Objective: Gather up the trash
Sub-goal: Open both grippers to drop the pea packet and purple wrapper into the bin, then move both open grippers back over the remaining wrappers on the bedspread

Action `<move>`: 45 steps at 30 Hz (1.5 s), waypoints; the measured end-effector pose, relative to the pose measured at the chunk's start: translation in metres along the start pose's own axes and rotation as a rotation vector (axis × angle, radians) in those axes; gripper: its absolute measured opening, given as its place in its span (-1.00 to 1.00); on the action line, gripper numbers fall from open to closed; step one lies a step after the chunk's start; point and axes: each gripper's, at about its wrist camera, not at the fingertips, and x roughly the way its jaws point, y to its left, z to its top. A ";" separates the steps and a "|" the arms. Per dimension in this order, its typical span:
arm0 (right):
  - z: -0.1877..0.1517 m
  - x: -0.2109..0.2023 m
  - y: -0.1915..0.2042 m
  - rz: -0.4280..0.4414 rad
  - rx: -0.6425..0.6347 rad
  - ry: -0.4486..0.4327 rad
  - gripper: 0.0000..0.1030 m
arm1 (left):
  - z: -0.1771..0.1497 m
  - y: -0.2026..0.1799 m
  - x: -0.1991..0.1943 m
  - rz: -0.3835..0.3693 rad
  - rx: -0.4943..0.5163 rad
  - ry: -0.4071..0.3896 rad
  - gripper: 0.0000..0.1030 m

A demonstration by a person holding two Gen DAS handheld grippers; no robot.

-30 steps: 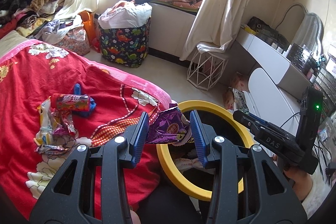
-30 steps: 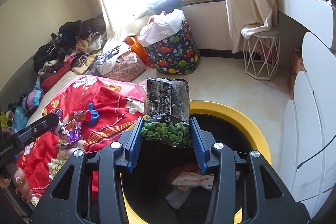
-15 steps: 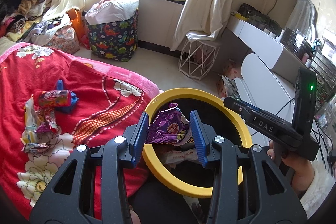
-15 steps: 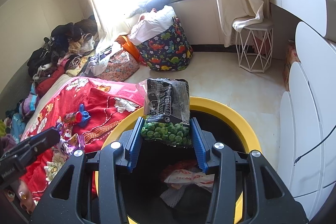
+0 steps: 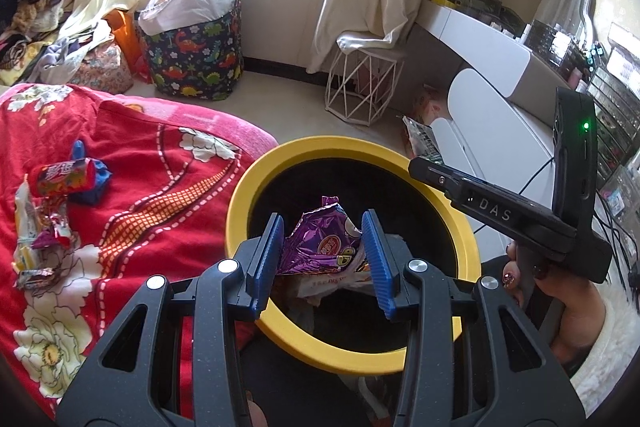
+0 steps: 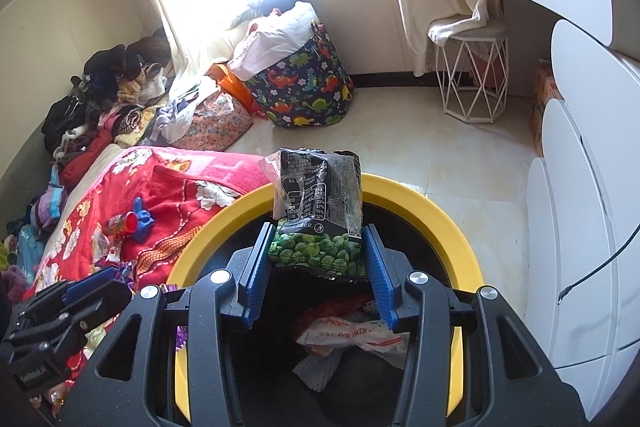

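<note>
A black bin with a yellow rim [image 5: 256,183] [image 6: 432,211] stands beside the red bedspread [image 5: 152,187]. My left gripper [image 5: 322,239] is shut on a crumpled purple foil snack wrapper [image 5: 320,247], held above the bin's mouth. Over the same bin my right gripper [image 6: 318,255] is shut on a black packet printed with green peas [image 6: 318,223], which stands upright between the blue pads. Several wrappers [image 6: 352,335] lie inside the bin. More trash stays on the bed: a red candy tube [image 5: 60,179], a blue scrap [image 5: 94,183] and loose wrappers [image 5: 36,243].
A dinosaur-print hamper [image 5: 196,59], a white wire stool [image 5: 364,87] and white rounded drawers [image 6: 580,227] ring the floor beyond the bin. Clothes are piled at the far left [image 6: 104,95]. A person's hand holds the right gripper's handle [image 5: 560,303] at the bin's right side.
Both grippers have sunk and come further over the bin with their packets still held. In the left wrist view the bin now lies centred under the purple wrapper.
</note>
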 end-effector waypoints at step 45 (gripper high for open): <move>0.003 -0.036 0.042 0.063 -0.115 -0.162 0.58 | 0.010 0.042 -0.050 0.107 -0.135 -0.195 0.79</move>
